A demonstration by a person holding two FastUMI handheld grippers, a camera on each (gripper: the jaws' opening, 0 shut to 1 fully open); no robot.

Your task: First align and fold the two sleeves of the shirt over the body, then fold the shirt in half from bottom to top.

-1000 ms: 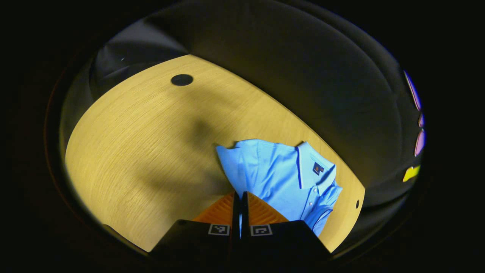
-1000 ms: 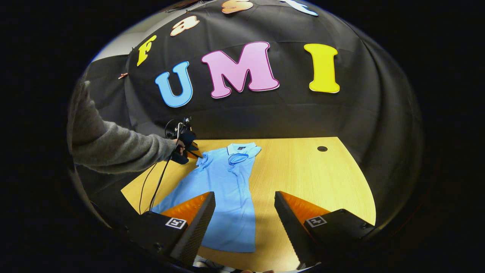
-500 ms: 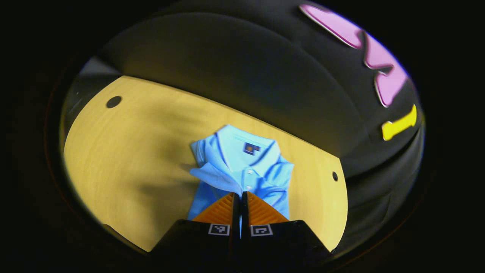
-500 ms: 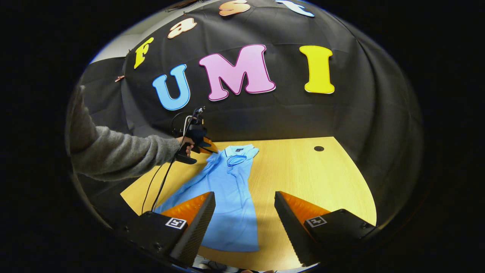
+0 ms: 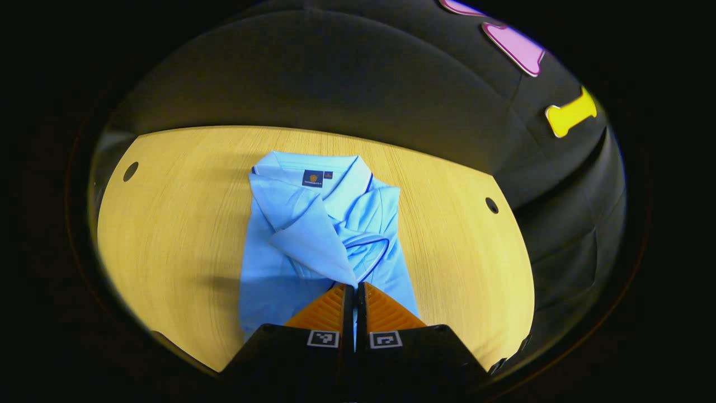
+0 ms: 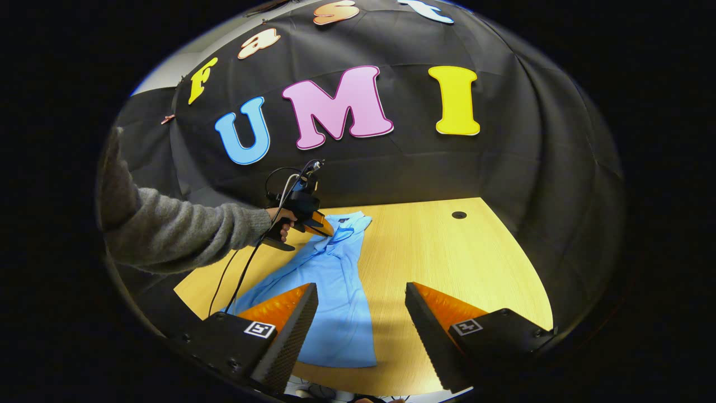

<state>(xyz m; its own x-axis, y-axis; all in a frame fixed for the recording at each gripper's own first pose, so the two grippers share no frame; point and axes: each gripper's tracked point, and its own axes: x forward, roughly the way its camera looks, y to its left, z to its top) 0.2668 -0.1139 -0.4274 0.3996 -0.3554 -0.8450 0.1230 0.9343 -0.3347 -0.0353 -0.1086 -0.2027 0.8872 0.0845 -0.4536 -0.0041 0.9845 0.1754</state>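
Observation:
A light blue polo shirt [image 5: 313, 235] lies flat on the wooden table, collar toward the far wall. My left gripper [image 5: 354, 288] is shut on the tip of one sleeve [image 5: 319, 240], which is drawn across the chest over the body. The other sleeve [image 5: 380, 212] lies folded over the body near the collar. In the right gripper view the shirt [image 6: 335, 291] stretches from the collar down to its hem near my right gripper [image 6: 361, 294], which hangs open above the hem with nothing between its fingers. The left gripper [image 6: 324, 229] shows there, held by a hand over the collar area.
The wooden table [image 6: 458, 263] has bare room to the right of the shirt and a round cable hole [image 6: 459, 215] at the far right. A grey-sleeved arm [image 6: 179, 235] reaches in from the left, a cable trailing from its gripper. Black cloth backs the table.
The left gripper has carried the sleeve inward across the shirt and swung round to face the collar. The right gripper has stayed nearly still, open over the hem.

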